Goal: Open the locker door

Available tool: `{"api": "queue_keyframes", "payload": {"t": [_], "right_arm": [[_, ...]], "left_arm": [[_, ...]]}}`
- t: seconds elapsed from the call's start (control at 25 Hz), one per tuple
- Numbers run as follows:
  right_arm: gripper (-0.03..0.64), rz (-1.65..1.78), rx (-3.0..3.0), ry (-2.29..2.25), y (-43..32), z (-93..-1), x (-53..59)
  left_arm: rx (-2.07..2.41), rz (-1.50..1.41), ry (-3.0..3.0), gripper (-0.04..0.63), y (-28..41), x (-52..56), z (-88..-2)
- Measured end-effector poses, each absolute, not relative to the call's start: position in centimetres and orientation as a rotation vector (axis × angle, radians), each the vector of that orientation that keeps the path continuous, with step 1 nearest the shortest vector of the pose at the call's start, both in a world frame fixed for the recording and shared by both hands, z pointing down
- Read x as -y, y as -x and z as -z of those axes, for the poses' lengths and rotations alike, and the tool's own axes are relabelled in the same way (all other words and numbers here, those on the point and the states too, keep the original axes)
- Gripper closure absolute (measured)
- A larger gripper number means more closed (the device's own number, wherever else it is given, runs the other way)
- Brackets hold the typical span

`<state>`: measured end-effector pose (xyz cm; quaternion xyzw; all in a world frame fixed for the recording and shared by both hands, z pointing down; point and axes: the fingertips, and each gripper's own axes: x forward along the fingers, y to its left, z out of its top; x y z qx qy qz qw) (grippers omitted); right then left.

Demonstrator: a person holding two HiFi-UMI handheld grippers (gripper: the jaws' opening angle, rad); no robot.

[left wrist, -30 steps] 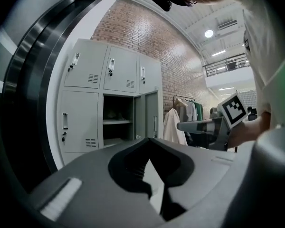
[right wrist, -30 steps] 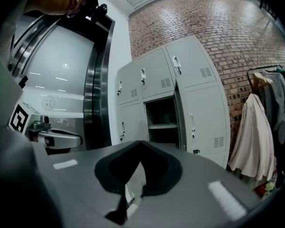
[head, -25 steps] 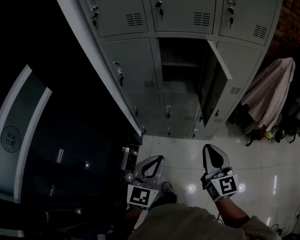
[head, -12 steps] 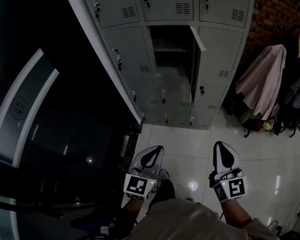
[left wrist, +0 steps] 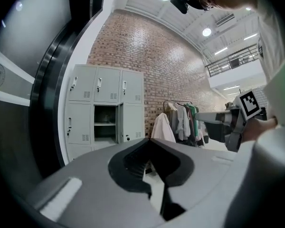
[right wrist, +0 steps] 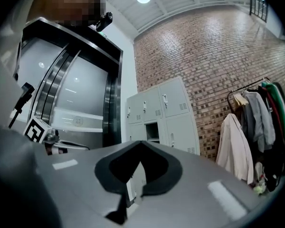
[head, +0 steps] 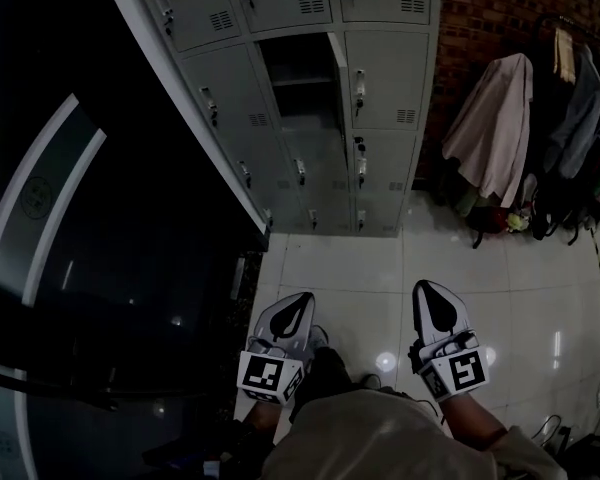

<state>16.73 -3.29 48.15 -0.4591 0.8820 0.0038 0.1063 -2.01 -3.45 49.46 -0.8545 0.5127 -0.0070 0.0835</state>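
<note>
A bank of grey lockers (head: 310,88) stands against the wall ahead. One middle compartment (head: 292,76) is open, and its door (head: 338,68) sticks out edge-on toward me. The same open compartment (left wrist: 104,122) shows with a shelf in the left gripper view, and small as the open compartment (right wrist: 152,131) in the right gripper view. My left gripper (head: 301,299) and right gripper (head: 426,288) hang low over the tiled floor, far from the lockers. Both are shut with nothing between their jaws.
A dark glass wall with curved grey bands (head: 70,228) runs along the left. A brick wall (head: 490,8) and a rack of hanging coats (head: 495,118) stand to the right of the lockers. Glossy white floor tiles (head: 360,268) lie between me and the lockers.
The lockers have slid up and left in the head view and look farther off. The open door now appears edge-on. Both grippers stay low and shut.
</note>
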Motion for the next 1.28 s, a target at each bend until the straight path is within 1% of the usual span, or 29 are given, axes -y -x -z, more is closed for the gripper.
{"api": "queue_keyframes", "payload": {"t": [0.12,0.24,0.4,0.56,0.84,1.12,1.28], "right_arm": [[0.615,-0.009,-2.553,1.345,-18.3,-47.3,1.9],[0.615,-0.058,-2.430,1.277,-18.7,-44.3,0.0],[0.616,-0.027,-2.553,1.337,-18.9,-45.4,-2.1],[0.616,-0.048,-2.548,1.361,-18.9,-45.0,-2.5],[0.617,-0.069,-2.562,1.351,-16.3,-44.2,-2.6],[0.615,-0.067,-2.570,1.368,-13.5,-43.4,-2.9],[0.617,-0.069,-2.535,1.381,-12.8,-43.6,-1.8]], "left_arm": [[-1.483,0.009,2.559,0.531,0.2,1.8,-48.3],[-1.470,0.005,2.573,0.531,-0.6,0.3,-47.4],[-1.427,-0.011,2.600,0.531,-1.7,-0.8,-46.1],[-1.385,-0.014,2.622,0.531,-2.5,-0.8,-45.5],[-1.348,-0.111,2.622,0.531,0.4,-1.8,-43.7],[-1.423,-0.027,2.594,0.531,4.3,-1.4,-43.4],[-1.385,0.001,2.628,0.531,4.5,-0.3,-44.5]]}}
